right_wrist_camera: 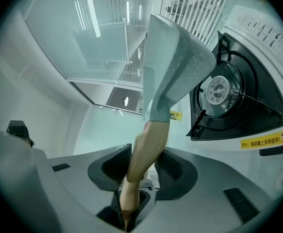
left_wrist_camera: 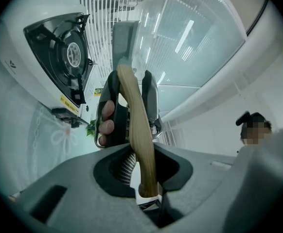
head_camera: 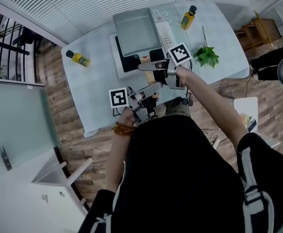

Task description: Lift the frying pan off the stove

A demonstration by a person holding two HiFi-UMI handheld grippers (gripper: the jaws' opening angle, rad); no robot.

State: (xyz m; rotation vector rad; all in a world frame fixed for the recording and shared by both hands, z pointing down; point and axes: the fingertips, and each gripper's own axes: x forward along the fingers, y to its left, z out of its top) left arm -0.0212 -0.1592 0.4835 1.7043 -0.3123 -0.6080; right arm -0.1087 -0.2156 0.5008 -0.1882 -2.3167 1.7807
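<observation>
A square grey frying pan (head_camera: 136, 33) with a wooden handle hangs over the white gas stove (head_camera: 117, 62), whose black burner (head_camera: 131, 61) shows below it. My right gripper (head_camera: 151, 67) grips the handle nearer the pan. My left gripper (head_camera: 153, 89) grips it farther back. In the left gripper view the handle (left_wrist_camera: 137, 130) runs between the jaws of the left gripper (left_wrist_camera: 144, 155), with the right gripper (left_wrist_camera: 151, 98) and a person's fingers (left_wrist_camera: 105, 120) ahead. In the right gripper view the handle (right_wrist_camera: 146, 154) sits in the right gripper (right_wrist_camera: 141, 165); the pan (right_wrist_camera: 173, 67) is tilted beside the stove's burner (right_wrist_camera: 219, 92).
The table (head_camera: 95, 98) carries a pale blue cloth. One yellow bottle (head_camera: 78, 58) lies at its left and another (head_camera: 188, 17) stands at the far right. A bunch of green leaves (head_camera: 207, 56) lies right of the stove. Wooden floor surrounds the table.
</observation>
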